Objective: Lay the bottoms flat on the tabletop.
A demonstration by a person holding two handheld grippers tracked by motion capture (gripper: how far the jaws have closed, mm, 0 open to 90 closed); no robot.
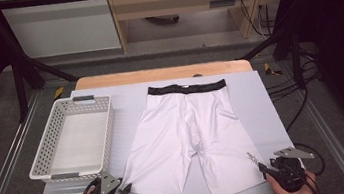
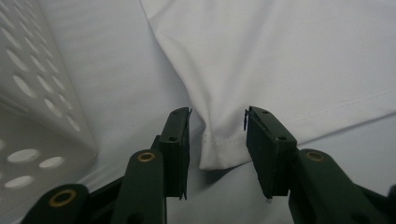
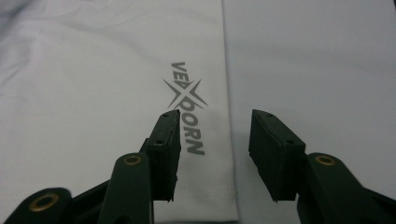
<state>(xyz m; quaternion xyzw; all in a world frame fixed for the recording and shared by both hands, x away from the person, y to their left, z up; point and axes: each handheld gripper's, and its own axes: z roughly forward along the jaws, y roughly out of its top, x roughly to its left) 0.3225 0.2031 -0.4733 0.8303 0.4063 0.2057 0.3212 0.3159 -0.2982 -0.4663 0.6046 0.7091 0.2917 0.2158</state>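
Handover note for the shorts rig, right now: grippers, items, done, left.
Left gripper: open, jaws astride the hem corner of one leg of the white shorts, not pinching it.
Right gripper: open, poised over the other leg's outer edge beside the printed logo.
Shorts lie flat on the table, black waistband at the far side. White basket stands to their left.
Done: nothing gripped or folded.
Left: probably grip both hems, fold, then perhaps into the basket.

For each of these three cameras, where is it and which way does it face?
High view: above the near side, looking forward and down at white stretch shorts and a perforated white plastic basket; both hands show.
Left gripper view: along open black jaws straddling a hem corner.
Right gripper view: along open jaws over a grey logo.
All share the shorts.
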